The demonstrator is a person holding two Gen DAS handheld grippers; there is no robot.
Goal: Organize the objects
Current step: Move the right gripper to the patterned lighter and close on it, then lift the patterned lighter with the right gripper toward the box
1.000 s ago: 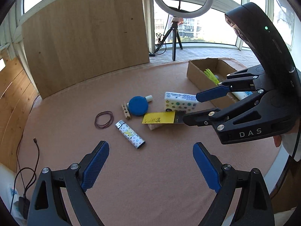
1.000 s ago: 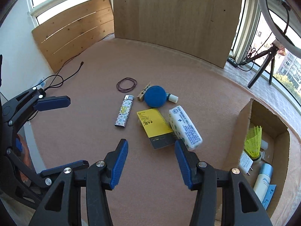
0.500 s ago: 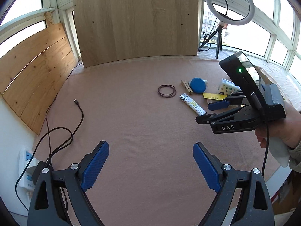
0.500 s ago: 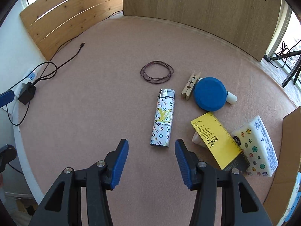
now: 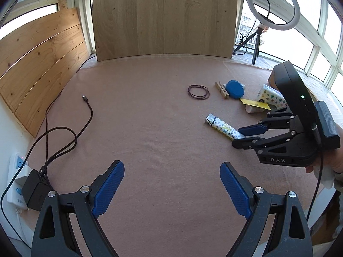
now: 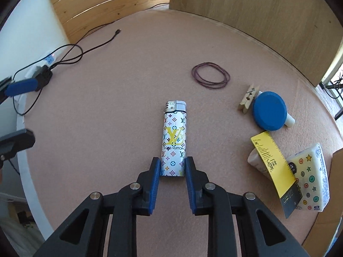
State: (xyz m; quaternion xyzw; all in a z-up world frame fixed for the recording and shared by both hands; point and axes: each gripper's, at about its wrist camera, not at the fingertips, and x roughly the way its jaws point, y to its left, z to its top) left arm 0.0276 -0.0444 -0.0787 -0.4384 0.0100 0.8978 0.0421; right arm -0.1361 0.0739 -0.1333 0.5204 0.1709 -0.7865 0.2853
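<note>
Ribbed blue jaws seemingly pinch glossy, rectangular lighter (image 6: pixel 173 142).

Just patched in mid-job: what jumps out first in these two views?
The right gripper has its blue pads on either side of the base of the patterned lighter, which lies flat mid-table. The left gripper hangs open over bare mat. Right of the lighter lies a cluster: blue disc, clothespin, tissue pack.

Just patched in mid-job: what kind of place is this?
Probably a glazed balcony or sunroom used as a recording spot: big windows, a ring light on a tripod, and a felt-covered table holding small household items, including a lighter.
</note>
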